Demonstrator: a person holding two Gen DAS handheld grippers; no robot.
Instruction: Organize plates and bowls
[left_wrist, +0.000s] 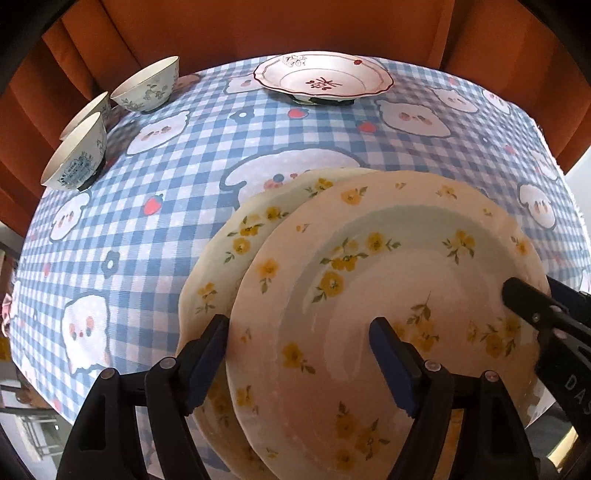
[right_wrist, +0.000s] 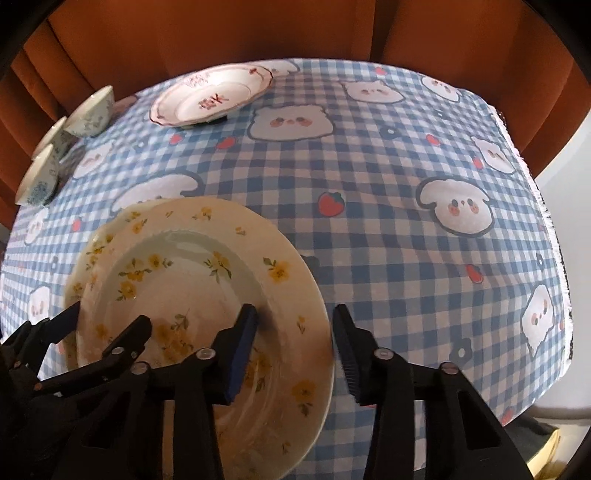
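Top yellow-flower plate (left_wrist: 388, 314) sits on a second yellow-flower plate (left_wrist: 236, 236), offset toward 3 o'clock, so the lower one's rim shows at 9 to 11 o'clock. Both lie on the checked cloth on the counter (right_wrist: 388, 221), low in both wrist views.

Left gripper (left_wrist: 306, 354): jaws wide, straddling the top plate's near-left rim, pads not pressing. Right gripper (right_wrist: 295, 343): jaws narrower, straddling the top plate's right rim, one finger over the plate face, the other outside the edge; contact looks close but motion blur at the rim means I cannot tell whether it is pinched.

Step in hand, my guess: stacking the two plates, top one not yet centred. Next move calls for nudging or lifting it toward 9 o'clock to line up the rims.

Red-rimmed plate (left_wrist: 323, 75) at 12 o'clock, three bowls (left_wrist: 147, 86) at 10 o'clock by the counter edge. Something dark under the red-rimmed plate, unclear. Middle bowl mostly hidden. Plates' near edges cut off behind the grippers
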